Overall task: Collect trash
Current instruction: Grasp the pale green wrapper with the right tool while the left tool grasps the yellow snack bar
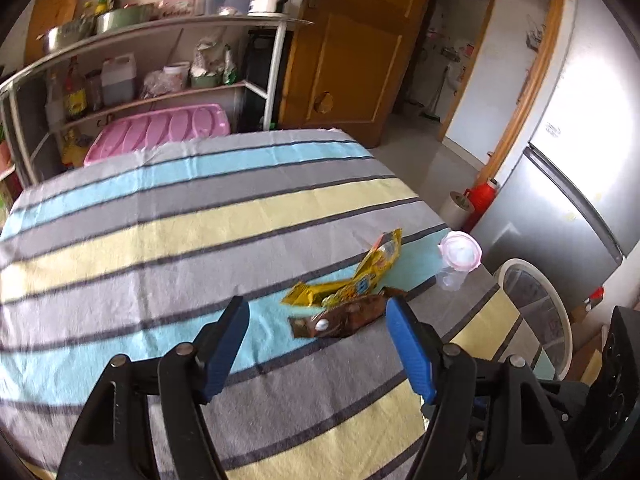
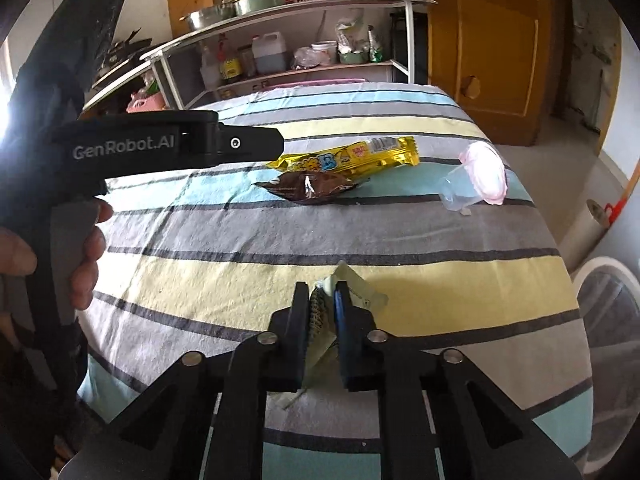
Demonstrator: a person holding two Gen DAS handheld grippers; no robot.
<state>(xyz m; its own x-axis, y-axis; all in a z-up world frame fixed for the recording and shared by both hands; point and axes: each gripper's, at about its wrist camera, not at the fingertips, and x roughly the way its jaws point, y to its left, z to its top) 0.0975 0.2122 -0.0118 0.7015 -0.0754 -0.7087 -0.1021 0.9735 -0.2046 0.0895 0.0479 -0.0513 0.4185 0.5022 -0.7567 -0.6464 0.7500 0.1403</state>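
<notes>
Now the right gripper [image 2: 323,300] is clamped on a pale wrapper [image 2: 352,284] at the table's [image 2: 240,280] near edge. Left gripper [image 1: 316,320] hangs open, empty, the brown wrapper [image 1: 344,318] just beyond, yellow wrapper [image 1: 360,276] touching it at 12 o'clock, cup [image 1: 456,260] at 2.

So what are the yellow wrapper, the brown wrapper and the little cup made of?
The yellow wrapper looks like shiny foil-type plastic: it glints and creases. The brown wrapper seems to be glossy plastic film too, with bright light spots. The little cup looks like thin clear plastic, since the cloth shows through; its pink lid looks like soft plastic or foil, hard to tell.
</notes>
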